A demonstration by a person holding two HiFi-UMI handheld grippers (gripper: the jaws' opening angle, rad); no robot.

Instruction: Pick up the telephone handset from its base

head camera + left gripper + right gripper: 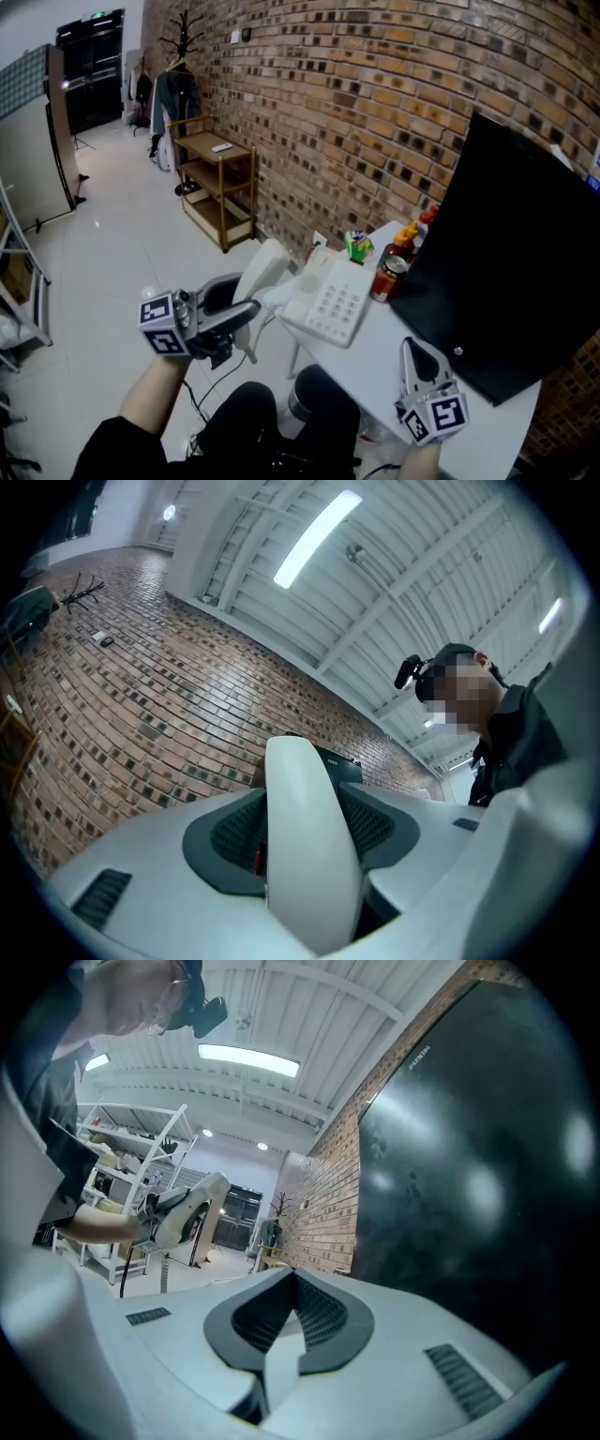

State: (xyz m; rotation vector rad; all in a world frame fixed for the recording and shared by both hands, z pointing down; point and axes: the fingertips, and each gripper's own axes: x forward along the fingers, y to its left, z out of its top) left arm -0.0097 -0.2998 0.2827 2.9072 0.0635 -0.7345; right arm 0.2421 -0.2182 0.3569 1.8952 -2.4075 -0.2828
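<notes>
The white telephone handset (262,270) is off its base and held in the air to the left of the table, with my left gripper (242,316) shut on it. In the left gripper view the handset (309,855) fills the gap between the jaws and stands upright. The white telephone base (330,302) with its keypad lies on the white table (375,361) near its left edge. My right gripper (417,349) rests low over the table's front, shut and with nothing in it; in the right gripper view its jaws (284,1324) meet.
A large black monitor (511,267) stands right of the phone. Sauce bottles (407,241), a red can (387,278) and a green toy (357,246) sit behind the base. A wooden shelf (220,183) and coat rack (178,84) line the brick wall.
</notes>
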